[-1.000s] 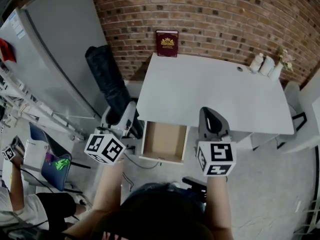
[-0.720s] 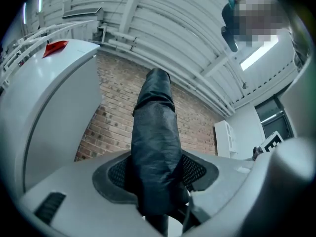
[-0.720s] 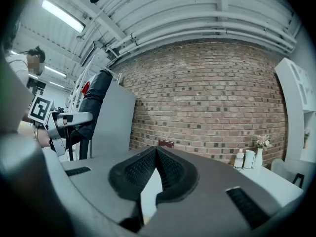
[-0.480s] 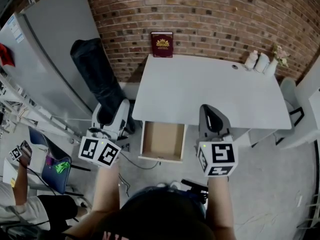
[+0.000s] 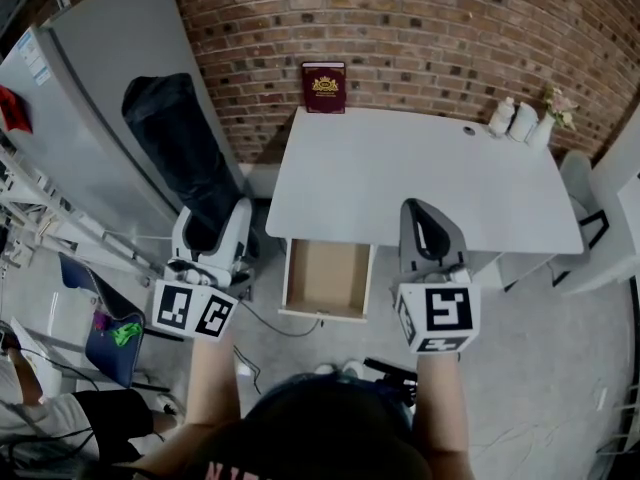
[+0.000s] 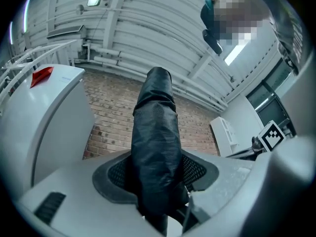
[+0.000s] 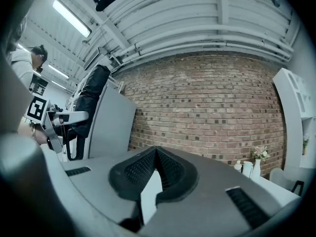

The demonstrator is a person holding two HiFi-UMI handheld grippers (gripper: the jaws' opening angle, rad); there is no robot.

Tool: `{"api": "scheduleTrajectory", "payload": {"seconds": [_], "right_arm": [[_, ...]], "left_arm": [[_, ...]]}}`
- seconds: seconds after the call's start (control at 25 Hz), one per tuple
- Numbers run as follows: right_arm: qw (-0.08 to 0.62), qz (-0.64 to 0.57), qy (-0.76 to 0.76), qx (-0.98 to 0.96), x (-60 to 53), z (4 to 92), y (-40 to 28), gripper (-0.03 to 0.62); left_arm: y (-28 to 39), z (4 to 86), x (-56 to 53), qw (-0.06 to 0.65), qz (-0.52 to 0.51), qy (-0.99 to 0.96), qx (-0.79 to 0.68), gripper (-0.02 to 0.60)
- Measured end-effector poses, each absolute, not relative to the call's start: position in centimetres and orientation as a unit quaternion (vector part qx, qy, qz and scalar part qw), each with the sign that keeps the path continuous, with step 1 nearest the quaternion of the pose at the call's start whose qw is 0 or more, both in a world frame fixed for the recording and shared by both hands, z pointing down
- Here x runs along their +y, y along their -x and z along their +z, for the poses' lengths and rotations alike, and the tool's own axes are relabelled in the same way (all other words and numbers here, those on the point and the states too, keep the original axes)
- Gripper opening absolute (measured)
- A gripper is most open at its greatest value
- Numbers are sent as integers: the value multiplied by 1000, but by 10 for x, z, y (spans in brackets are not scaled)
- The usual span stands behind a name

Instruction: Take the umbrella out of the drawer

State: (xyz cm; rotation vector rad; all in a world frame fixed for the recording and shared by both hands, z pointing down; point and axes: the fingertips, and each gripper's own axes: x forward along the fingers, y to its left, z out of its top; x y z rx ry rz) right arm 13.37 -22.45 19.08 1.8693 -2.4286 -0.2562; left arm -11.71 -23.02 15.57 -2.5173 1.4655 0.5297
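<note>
A folded black umbrella [image 5: 172, 153] stands up and away from my left gripper [image 5: 212, 230], left of the white table and clear of the drawer. In the left gripper view the umbrella [image 6: 155, 142] fills the gap between the jaws, and the left gripper [image 6: 155, 184] is shut on its lower part. The wooden drawer [image 5: 328, 280] under the table's front edge is pulled out with nothing in it. My right gripper [image 5: 430, 230] hovers right of the drawer; in its own view the right gripper [image 7: 155, 154] has its pads together with nothing held.
The white table [image 5: 420, 183] bears a red book [image 5: 324, 88] against the brick wall and small white bottles [image 5: 520, 121] with flowers at the far right. A tall grey cabinet [image 5: 110, 78] stands left. A person [image 5: 60, 413] and a blue chair [image 5: 105, 328] are at the lower left.
My left gripper has lifted and rolled, and the umbrella has swung further left, away from the table. The right gripper has risen slightly. The person at the lower left has shifted.
</note>
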Motion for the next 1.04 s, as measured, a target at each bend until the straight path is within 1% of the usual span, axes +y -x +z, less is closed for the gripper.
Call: {"api": "scheduleTrajectory", "payload": {"seconds": [0.48,1.04], "right_arm": [[29,-109,-615,-781,-217,187,-144,-9],[18,-118,-622,-774,-216,181,-152,-9]], "left_arm": [[114,156,-220,99,181,850,485,241],[126,156,-222,95,188,842,496,242]]}}
